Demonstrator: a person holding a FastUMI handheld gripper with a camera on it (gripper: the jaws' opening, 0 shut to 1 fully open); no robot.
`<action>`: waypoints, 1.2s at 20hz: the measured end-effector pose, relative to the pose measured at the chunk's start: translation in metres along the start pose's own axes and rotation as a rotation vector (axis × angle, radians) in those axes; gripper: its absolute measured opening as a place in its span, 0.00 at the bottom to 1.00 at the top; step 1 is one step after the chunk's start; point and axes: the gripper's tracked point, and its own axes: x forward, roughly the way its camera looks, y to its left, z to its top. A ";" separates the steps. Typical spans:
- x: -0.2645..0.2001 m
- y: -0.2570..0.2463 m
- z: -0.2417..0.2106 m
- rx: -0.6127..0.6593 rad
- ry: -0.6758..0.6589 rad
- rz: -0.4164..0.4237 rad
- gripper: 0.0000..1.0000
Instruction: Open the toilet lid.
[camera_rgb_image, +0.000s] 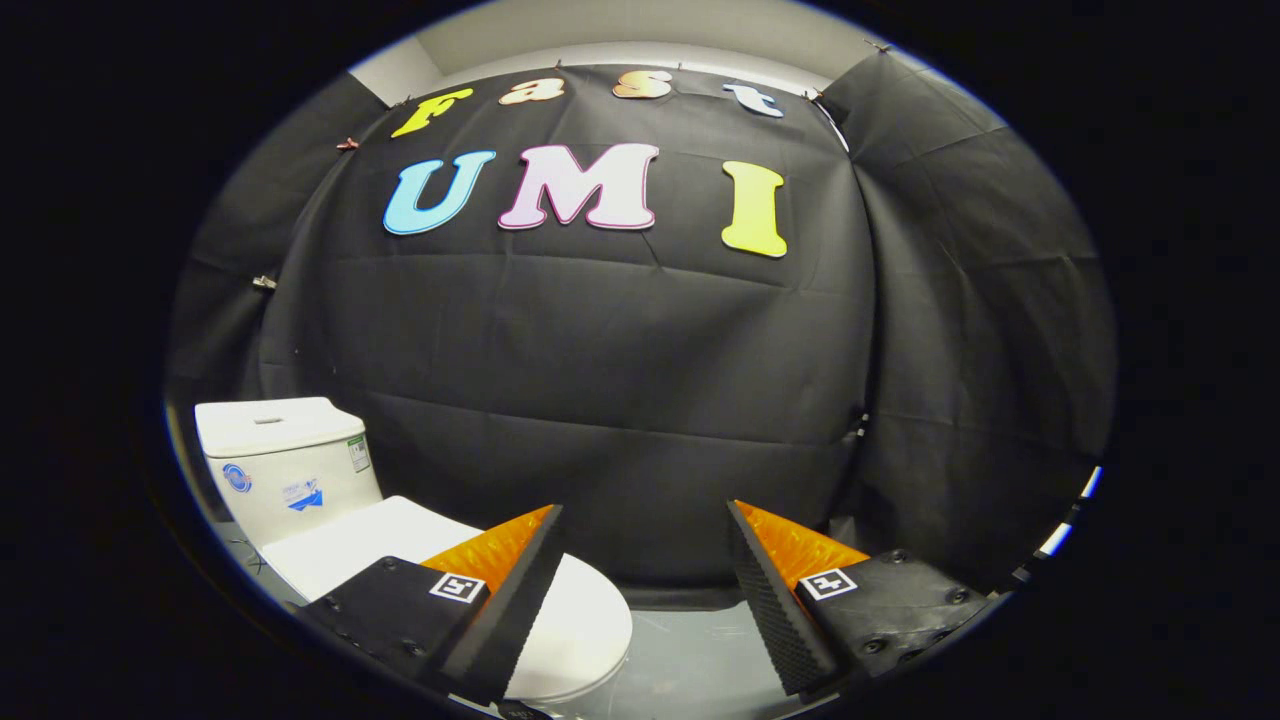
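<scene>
The toilet lid (580, 620) lies flat and closed on the bowl, down beneath the left finger and reaching just past its tip, with the white tank (285, 460) beyond it. The gripper (645, 520) hangs above with its fingers spread wide apart, holding nothing. Grey floor (690, 650) shows between them, black cloth wall (620, 380) ahead.

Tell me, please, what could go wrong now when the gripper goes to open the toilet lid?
The open gripper points past the toilet lid, which lies closed under the left finger: it may miss the front edge. The lid looks smooth, so the fingers could slip. Lifted fast, it might bang against the tank.
</scene>
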 end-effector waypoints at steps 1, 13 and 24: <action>0.000 0.000 -0.001 0.002 0.002 0.000 0.98; -0.008 0.014 0.023 -0.026 -0.013 0.066 0.98; -0.035 0.017 -0.003 0.066 0.028 0.020 0.98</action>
